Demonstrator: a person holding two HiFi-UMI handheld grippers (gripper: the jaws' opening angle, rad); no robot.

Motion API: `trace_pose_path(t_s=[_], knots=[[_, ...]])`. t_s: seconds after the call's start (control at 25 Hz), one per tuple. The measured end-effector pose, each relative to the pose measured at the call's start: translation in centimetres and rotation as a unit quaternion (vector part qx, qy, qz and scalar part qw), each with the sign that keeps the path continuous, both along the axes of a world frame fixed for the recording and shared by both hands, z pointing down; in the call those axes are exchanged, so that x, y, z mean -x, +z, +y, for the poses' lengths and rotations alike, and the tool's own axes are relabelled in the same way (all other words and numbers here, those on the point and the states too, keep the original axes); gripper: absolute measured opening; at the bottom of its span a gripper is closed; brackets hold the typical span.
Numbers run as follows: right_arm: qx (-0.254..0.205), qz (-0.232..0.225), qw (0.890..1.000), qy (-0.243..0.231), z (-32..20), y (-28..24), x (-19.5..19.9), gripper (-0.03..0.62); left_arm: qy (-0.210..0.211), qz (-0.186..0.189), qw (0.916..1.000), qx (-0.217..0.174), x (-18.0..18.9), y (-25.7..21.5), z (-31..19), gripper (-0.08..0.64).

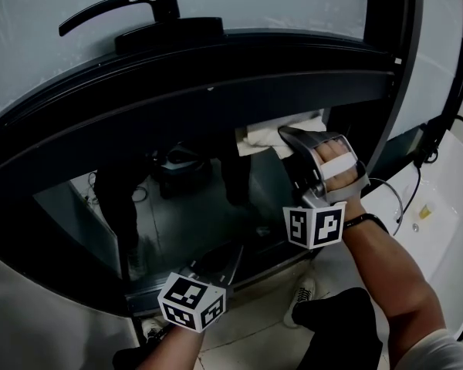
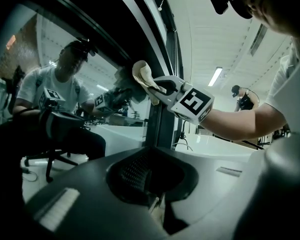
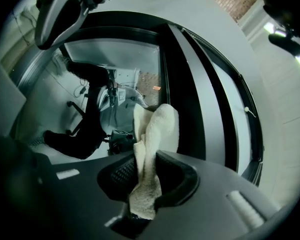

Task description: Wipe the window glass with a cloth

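Note:
A cream cloth [image 1: 274, 133] is pressed against the top right corner of the window glass [image 1: 185, 206], just under the dark upper frame [image 1: 216, 75]. My right gripper [image 1: 293, 137] is shut on the cloth. In the right gripper view the cloth [image 3: 152, 149] rises out from between the jaws of that gripper [image 3: 150, 171]. The left gripper view shows the cloth [image 2: 142, 74] and the right gripper [image 2: 162, 86] at the pane from the side. My left gripper [image 1: 224, 260] sits low by the bottom frame, shut and holding nothing [image 2: 152, 176].
A black window handle [image 1: 123, 10] sticks out above the frame. A dark upright post [image 1: 393, 91] closes off the pane on the right. A white ledge [image 1: 432, 214] with a cable [image 1: 393, 199] lies to the right. The glass reflects a seated person and a chair.

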State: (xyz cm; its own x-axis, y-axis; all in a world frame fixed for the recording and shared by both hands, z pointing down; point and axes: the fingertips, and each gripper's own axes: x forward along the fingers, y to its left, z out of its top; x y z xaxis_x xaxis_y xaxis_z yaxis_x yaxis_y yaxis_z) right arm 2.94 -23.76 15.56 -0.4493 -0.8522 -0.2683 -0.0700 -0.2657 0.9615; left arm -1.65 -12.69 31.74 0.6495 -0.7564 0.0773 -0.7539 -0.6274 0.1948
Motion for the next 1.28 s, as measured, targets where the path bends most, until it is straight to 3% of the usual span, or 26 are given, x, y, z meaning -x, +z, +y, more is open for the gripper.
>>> trace_pose_path(t_s=[0.48,1.04,1.28], knots=[[0.013,-0.023,1.000,-0.014,-1.1,2.0,0.7,0.071,-0.006,-0.005,0.9998,0.017,0.6,1.9,-0.4,0.017],[0.026,-0.027,0.999,-0.028,-1.2,4.2,0.6,0.069,0.015,0.057,0.9960,0.067,-0.6,3.1,-1.2,0.017],[0.028,-0.023,0.999,-0.027,-1.2,5.9,0.7,0.069,0.015,0.042,0.9970,0.064,-1.0,3.7,-1.2,0.017]])
